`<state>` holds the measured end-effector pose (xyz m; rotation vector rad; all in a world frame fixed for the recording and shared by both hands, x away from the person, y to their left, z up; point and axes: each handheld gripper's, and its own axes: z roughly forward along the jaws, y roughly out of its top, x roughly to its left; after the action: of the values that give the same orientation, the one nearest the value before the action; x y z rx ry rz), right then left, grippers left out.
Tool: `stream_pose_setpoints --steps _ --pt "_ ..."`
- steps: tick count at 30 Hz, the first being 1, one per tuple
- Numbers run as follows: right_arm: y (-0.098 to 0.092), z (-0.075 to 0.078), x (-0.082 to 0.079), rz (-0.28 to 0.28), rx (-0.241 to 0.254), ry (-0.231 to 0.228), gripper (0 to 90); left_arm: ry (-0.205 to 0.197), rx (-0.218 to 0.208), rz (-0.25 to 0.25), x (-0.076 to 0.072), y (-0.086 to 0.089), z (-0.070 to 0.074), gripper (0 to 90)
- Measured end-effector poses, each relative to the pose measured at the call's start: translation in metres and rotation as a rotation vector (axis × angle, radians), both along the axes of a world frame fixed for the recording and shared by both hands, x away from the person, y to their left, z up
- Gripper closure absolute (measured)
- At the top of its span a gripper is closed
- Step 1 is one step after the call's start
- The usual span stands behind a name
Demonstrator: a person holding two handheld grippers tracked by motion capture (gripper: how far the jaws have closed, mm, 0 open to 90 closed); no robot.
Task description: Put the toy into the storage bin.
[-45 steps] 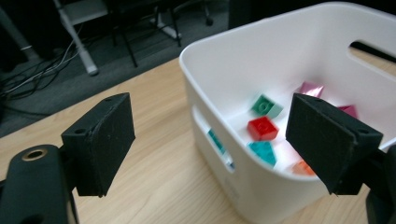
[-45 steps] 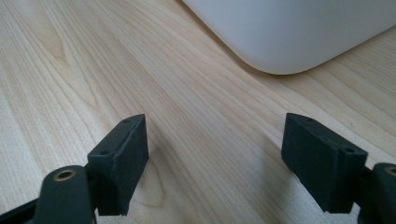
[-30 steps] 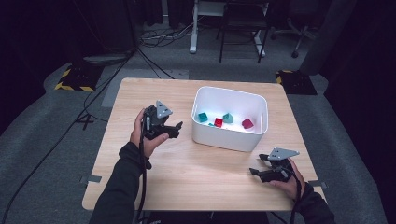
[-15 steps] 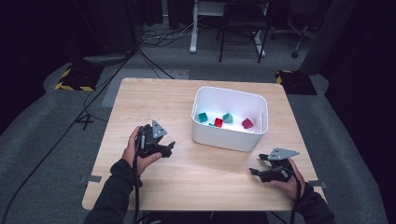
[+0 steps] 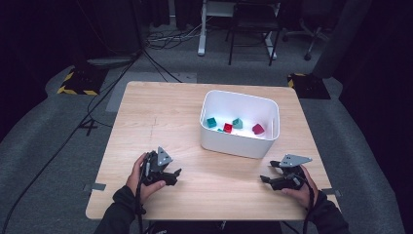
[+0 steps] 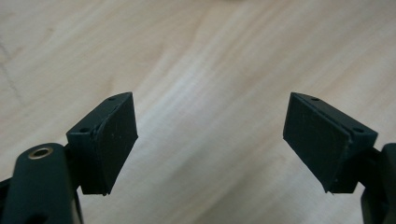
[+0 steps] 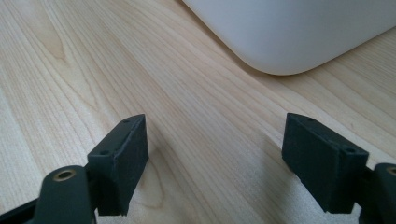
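On grey carpet, pale wooden table (image 5: 160,117), white bin (image 5: 239,141), dark room behind.

On the wooden worktop (image 5: 160,117) a white tub (image 5: 239,144) sits right of centre, holding two teal blocks (image 5: 211,122) and two red blocks (image 5: 258,128). The left tongs (image 5: 171,176) rest low near the front edge, well apart from the tub. The right tongs (image 5: 267,178) lie at the front right, just below the tub.
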<state>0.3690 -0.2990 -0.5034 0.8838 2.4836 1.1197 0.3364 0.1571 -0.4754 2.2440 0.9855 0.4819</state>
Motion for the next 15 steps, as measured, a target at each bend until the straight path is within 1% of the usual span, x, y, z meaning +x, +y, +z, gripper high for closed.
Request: stream_pose_setpoints --steps 2,4,5,7,8,9,10,11,13,15 --pt "0.000 0.000 0.000 0.000 0.000 0.000 23.1 0.016 0.011 0.001 -0.005 0.000 -0.005 16.7" --pt "0.000 0.000 0.000 0.000 0.000 0.000 23.1 0.011 0.005 0.007 -0.007 0.000 -0.007 16.6" --pt "0.000 0.000 0.000 0.000 0.000 -0.001 23.1 0.034 -0.009 0.007 -0.011 0.003 -0.011 16.6" --pt "0.000 0.000 0.000 0.001 0.000 0.001 23.1 0.044 -0.006 0.011 -0.014 0.005 -0.016 16.6" --pt "0.000 0.000 0.000 0.001 0.000 0.001 23.1 0.042 -0.013 0.026 -0.017 0.007 -0.018 16.6" --pt "0.000 0.000 0.000 0.000 0.000 -0.001 23.1 0.050 -0.016 0.033 -0.018 0.009 -0.021 16.7" --pt "0.000 0.000 0.000 0.000 0.000 0.000 23.1 0.063 -0.034 0.037 -0.019 0.012 -0.023 17.0" --pt "0.000 0.000 0.000 0.001 0.000 0.000 23.1 0.064 -0.049 0.043 -0.021 0.015 -0.024 17.0" --pt "0.000 0.000 0.000 -0.001 0.000 0.000 23.1 0.061 -0.049 0.052 -0.022 0.020 -0.024 16.8" --pt "0.000 0.000 0.000 0.000 0.000 -0.001 23.1 0.064 -0.068 0.064 -0.024 0.024 -0.026 16.5"
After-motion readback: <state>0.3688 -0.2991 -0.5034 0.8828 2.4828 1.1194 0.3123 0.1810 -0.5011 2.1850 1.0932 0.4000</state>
